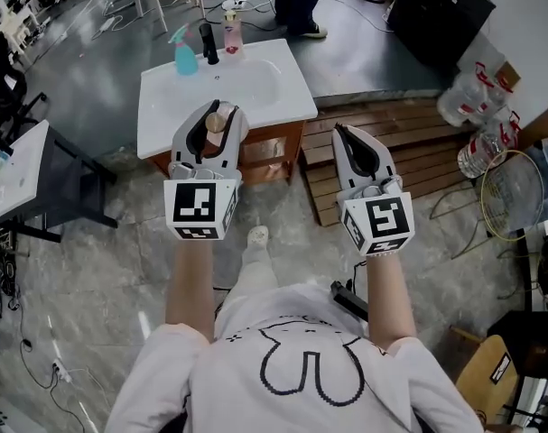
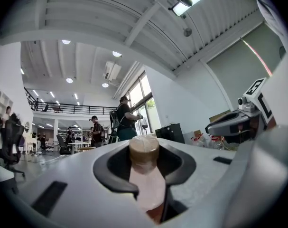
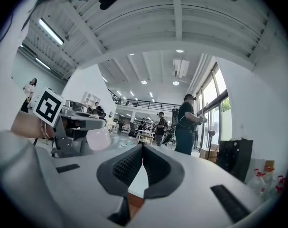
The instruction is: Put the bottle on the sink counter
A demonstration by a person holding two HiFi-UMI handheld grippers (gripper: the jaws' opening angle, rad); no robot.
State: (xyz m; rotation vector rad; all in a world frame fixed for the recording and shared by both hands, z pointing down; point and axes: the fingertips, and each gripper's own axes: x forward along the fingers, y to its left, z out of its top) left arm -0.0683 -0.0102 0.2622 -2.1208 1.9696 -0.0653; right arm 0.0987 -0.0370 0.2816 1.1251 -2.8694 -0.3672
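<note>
Brightness: all three views are bright and evenly lit.
Sources: round ceiling lamps (image 3: 144,81) and tall windows (image 3: 218,96) show in the gripper views.
Glare: the white sink counter (image 1: 165,106) is nearly washed out; the grey floor (image 1: 75,70) beyond the sink counter carries a pale sheen.
Shadows: soft, darkest beneath the sink counter.
Distortion: both gripper views are fisheye, with black corners and bowed ceiling beams (image 2: 148,18).
Focus: the bottle (image 2: 144,151), close to the lens, is soft; distant people (image 2: 125,120) are fairly sharp.
</note>
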